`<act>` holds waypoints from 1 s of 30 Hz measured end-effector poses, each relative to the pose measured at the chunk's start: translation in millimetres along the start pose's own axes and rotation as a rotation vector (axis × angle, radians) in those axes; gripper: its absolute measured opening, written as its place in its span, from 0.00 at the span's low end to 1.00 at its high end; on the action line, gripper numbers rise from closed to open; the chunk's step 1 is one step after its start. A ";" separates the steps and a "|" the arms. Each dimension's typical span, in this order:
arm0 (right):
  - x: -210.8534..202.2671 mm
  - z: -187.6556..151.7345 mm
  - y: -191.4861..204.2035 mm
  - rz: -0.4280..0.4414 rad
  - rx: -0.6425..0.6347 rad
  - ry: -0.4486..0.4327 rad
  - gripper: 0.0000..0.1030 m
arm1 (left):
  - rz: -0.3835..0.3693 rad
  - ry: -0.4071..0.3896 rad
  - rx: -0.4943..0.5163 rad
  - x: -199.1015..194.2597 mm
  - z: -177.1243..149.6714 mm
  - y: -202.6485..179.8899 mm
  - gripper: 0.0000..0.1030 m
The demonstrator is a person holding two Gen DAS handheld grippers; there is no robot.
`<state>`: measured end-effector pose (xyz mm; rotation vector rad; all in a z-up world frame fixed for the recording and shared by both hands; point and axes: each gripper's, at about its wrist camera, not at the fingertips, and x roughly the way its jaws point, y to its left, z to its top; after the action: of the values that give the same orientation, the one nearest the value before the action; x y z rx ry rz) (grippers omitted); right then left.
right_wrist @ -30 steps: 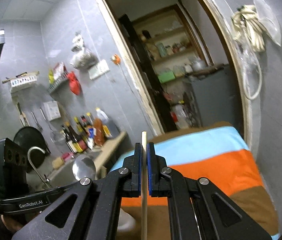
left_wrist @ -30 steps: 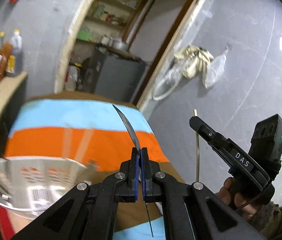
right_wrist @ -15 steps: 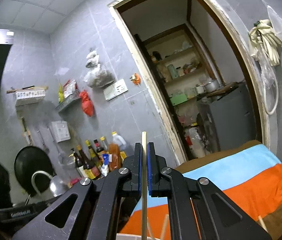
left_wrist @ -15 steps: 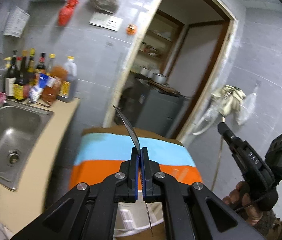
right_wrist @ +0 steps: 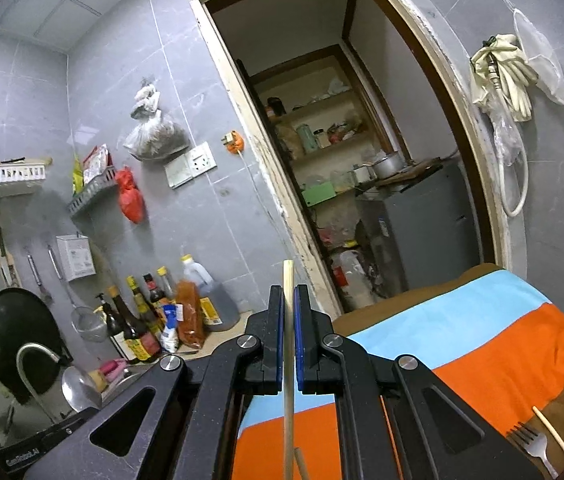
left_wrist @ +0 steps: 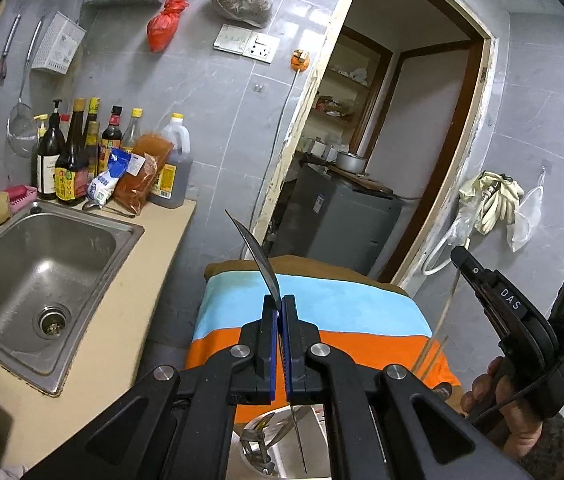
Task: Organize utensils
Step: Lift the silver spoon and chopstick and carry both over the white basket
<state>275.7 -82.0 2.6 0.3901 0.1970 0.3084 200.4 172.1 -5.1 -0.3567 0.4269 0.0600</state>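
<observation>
**Both tongs lifted, each with a utensil, above the holder**

The left tongs are pressed together on a knife, its curved blade pointing up past the fingertips and its thin lower end hanging over the metal holder at the bottom of the left view. The right tongs are pinching a wooden chopstick, held upright with its blunt end just above the fingers.

Over the last second both views have swung upward. The white basket that filled the left view's lower corner is gone from sight, and the sink and the sauce bottles on the desk have come into frame. The striped cloth, taken as the landmark, has dropped lower in both pictures. Neither grip has altered.

That suggests both utensils are in transit: picked, raised, not yet placed. More chopsticks stand at the cloth's near edge beside the holder, probably the destination. A fork and another stick lie on the cloth's brown band, unsorted.
</observation>
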 end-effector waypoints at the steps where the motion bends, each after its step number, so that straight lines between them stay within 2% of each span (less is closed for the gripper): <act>1: 1.4 -1.1 0.3 -0.003 -0.005 0.003 0.05 | 0.002 0.001 0.003 1.9 -0.7 0.2 0.03; 15: 1.5 -11.1 -3.0 0.004 -0.062 0.075 0.05 | -0.021 0.037 0.017 17.3 -10.4 -3.2 0.03; 26: -3.5 -23.0 -6.5 0.024 -0.098 0.167 0.05 | -0.040 0.121 0.037 22.5 -24.3 -6.8 0.03; 28: -4.4 -24.4 -6.4 0.025 -0.104 0.182 0.08 | -0.029 0.147 0.051 24.0 -27.1 -8.1 0.03; 30: -6.5 -25.4 -6.9 0.028 -0.104 0.194 0.22 | -0.023 0.175 0.054 26.3 -29.9 -8.0 0.06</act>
<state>265.1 -81.6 -22.4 0.2600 0.3639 0.3827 213.6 153.7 -38.8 -0.3151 0.5961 -0.0048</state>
